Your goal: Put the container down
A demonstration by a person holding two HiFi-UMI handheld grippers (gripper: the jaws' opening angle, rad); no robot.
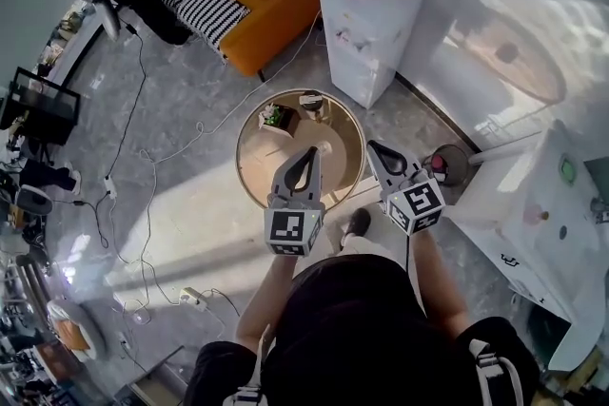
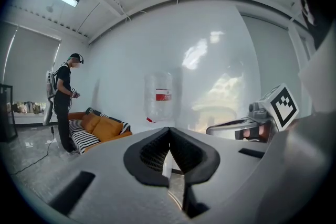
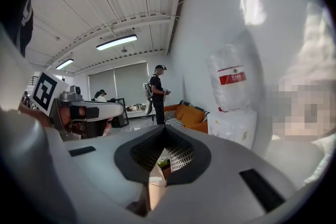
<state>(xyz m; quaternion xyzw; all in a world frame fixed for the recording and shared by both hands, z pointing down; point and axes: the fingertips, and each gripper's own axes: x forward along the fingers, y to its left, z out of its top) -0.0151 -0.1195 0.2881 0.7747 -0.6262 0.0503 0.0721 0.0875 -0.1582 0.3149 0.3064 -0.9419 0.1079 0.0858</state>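
**A:** Which step are we on?

**B:** The round bench point(image 1: 257, 168) lies below and ahead of both tools. The left hand-held gripper point(image 1: 310, 152) hangs over its near half with the jaws pressed together on nothing. Its own view shows the pads meeting, with only the room beyond. The right hand-held gripper point(image 1: 372, 147), just beside it, is pressed together and empty too.

**A:** And the container?

**B:** I take the container point(image 1: 276, 117) to be the small box with green in it. It stands on the bench, beyond the left tips and slightly to their left, and neither tool touches it. A smaller dark item point(image 1: 311, 102) stands near it, further ahead. I cannot tell what that is.

**A:** So it's down?

**B:** It reads that way, so I judge the setting-down finished. The next move only calls for drawing both tools back without sweeping those 2 things.
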